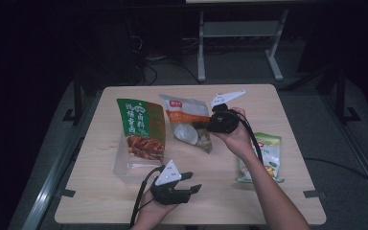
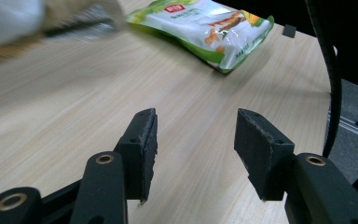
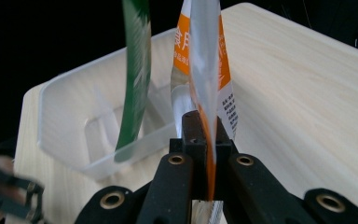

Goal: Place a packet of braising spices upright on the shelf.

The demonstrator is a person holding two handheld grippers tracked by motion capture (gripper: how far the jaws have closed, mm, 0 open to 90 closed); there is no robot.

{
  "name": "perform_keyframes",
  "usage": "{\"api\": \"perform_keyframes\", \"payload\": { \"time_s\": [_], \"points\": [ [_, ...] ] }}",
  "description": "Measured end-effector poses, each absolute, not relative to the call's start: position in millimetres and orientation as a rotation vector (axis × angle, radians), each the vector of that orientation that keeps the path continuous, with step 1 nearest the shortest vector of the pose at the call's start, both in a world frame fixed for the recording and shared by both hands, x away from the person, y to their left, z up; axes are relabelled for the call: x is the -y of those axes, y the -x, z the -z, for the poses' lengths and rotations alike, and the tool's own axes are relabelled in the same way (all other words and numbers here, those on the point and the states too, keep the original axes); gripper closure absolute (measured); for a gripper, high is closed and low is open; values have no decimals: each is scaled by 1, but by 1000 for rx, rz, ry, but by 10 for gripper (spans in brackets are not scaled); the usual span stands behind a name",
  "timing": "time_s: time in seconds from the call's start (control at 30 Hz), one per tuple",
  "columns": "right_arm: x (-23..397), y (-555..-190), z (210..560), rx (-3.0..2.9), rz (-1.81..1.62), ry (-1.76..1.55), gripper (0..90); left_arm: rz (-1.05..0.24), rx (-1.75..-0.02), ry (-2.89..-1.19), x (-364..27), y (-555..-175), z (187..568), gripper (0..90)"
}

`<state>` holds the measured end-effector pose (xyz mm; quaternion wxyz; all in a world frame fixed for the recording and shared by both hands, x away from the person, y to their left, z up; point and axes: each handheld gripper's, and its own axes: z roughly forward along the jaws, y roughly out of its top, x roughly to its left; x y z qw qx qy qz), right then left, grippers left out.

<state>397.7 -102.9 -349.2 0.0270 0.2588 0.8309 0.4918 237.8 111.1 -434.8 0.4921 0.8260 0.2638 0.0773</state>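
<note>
Fingers point(image 2: 193, 154) over pale wooden table point(image 2: 74, 116)

green-and-white pouch point(image 1: 263, 158): flat, right of frame on worktop point(image 1: 100, 191) | green-and-red bag point(image 1: 141, 129): upright in clear tray point(image 1: 122, 165), left of centre | metal frame point(image 1: 239, 33): floor, upper centre

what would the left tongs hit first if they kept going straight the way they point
Probably the green snack bag lying flat ahead; the left tongs are open with only bare table before it, though depth is hard to judge.
</note>
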Motion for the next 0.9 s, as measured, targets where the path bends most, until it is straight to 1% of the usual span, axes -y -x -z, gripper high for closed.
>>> {"api": "perform_keyframes", "payload": {
  "time_s": [0.23, 0.63, 0.9],
  "points": [
    [85, -418, 344, -2559, -1561, -781, 900, -169, -620, -2021, -109, -237, 437, 482],
    [33, -434, 325, -2577, -1587, -666, 899, -154, -601, -2022, -105, -234, 437, 477],
    [0, -449, 332, -2607, -1610, -681, 899, -150, -589, -2044, -104, -232, 439, 472]
  ]
}}
